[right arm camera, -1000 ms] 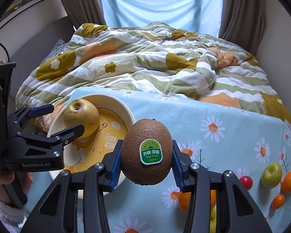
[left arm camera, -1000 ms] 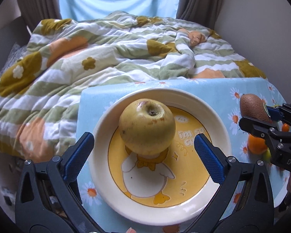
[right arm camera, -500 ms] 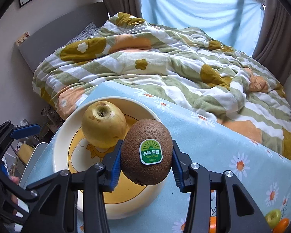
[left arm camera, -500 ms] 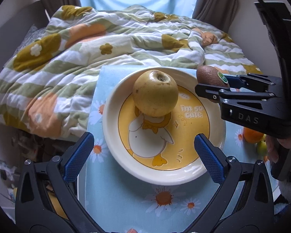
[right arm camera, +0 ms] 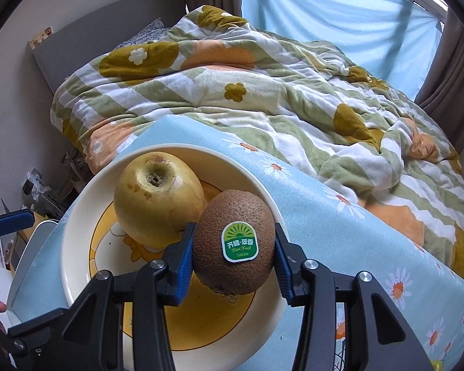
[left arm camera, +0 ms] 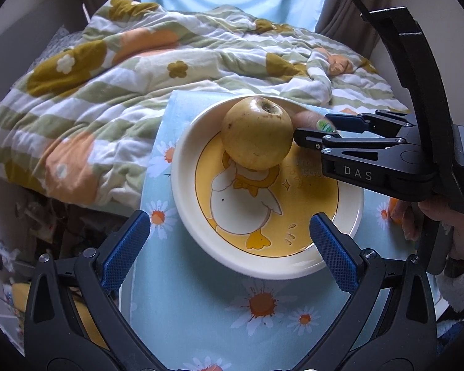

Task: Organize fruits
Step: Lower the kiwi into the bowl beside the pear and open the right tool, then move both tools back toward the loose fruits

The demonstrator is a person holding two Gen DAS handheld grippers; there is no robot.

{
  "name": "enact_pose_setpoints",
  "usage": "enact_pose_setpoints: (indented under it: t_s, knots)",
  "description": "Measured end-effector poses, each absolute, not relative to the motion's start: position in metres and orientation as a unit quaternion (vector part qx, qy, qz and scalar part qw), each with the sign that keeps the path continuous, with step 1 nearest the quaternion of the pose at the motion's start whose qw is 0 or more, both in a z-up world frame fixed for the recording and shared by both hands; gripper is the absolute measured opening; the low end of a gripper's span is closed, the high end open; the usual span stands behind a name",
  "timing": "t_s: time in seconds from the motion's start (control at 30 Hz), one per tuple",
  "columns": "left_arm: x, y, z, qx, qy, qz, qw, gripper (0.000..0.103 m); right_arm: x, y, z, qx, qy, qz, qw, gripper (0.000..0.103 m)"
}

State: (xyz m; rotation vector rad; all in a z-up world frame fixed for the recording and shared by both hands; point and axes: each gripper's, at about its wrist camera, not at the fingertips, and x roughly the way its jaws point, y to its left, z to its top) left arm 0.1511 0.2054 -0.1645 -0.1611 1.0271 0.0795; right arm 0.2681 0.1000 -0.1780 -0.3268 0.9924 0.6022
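Currently right claw [right arm camera: 233, 255] clamps the kiwi [right arm camera: 234, 242], sticker facing camera, over the duck plate [right arm camera: 77, 216], just beside the yellow apple [right arm camera: 157, 196] sitting in it. Left claw [left arm camera: 229, 247] spread wide, holding nothing, near plate's front rim on the daisy-print surface [left arm camera: 201, 315].

The left wrist view looks steeply down from close above the plate [left arm camera: 267, 259], facing the bed [left arm camera: 114, 80]. The right wrist view sits lower and nearer the plate [right arm camera: 77, 247], facing the bed [right arm camera: 263, 92] too. Both share plate, apple [left arm camera: 256, 133] [right arm camera: 157, 198] and bed.
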Motion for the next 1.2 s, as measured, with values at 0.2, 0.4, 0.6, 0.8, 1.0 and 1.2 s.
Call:
enact_pose_setpoints:
  t_s: [0.2, 0.4, 0.6, 0.8, 1.0, 1.2]
  knots:
    - [0.149, 0.203, -0.164, -0.074, 0.496, 0.037, 0.865, 0.103, 0.266, 0.092, -0.163, -0.14, 0.436, 0.287, 0.841, 0.102]
    - [0.145, 0.201, -0.155, -0.066, 0.493, 0.035, 0.867, 0.103, 0.26, 0.087, -0.155, -0.124, 0.437, 0.286, 0.844, 0.102]
    - [0.14, 0.198, -0.133, -0.048, 0.483, 0.022, 0.874, 0.103, 0.245, 0.08, -0.131, -0.112, 0.438, 0.277, 0.848, 0.102]
    - [0.137, 0.188, -0.114, -0.023, 0.475, -0.007, 0.88, 0.103, 0.227, 0.057, -0.1, -0.09, 0.434, 0.24, 0.863, 0.102]
    - [0.141, 0.17, -0.1, -0.001, 0.47, -0.045, 0.881, 0.103, 0.206, 0.026, -0.07, -0.076, 0.441, 0.176, 0.877, 0.102]
    - [0.141, 0.136, -0.084, 0.012, 0.45, -0.075, 0.89, 0.103, 0.185, -0.025, -0.046, -0.04, 0.43, 0.127, 0.893, 0.102]
